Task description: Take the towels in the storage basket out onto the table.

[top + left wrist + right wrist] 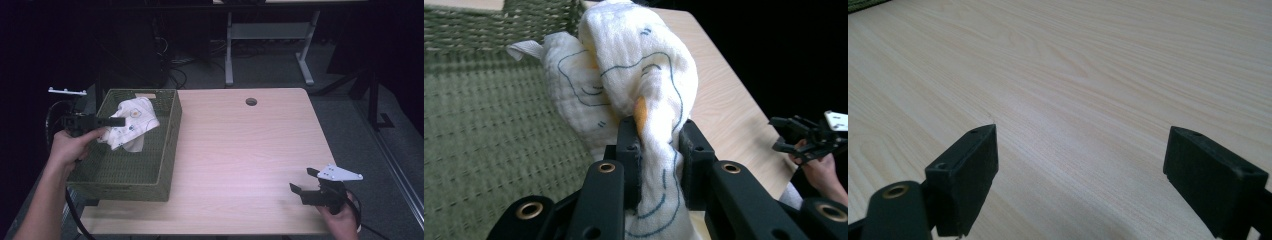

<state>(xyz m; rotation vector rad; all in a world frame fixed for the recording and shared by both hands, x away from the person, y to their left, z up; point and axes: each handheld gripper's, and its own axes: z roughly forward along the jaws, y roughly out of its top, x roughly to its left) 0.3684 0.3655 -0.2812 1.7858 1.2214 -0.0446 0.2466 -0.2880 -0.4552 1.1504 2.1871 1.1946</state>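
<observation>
A white cloth printed with blue lines and orange spots hangs bunched over the green woven basket at the table's left. My left gripper is shut on the cloth, holding it above the basket's floor. In the left gripper view the cloth is pinched between the two black jaws of that gripper. My right gripper stands open near the table's front right corner, nothing between its jaws. In the right gripper view its tips spread wide over bare wood.
The light wooden table has a round cable hole near its far edge. Behind it stand a grey desk frame and cables on the dark floor. The basket's far rim carries a small tan label.
</observation>
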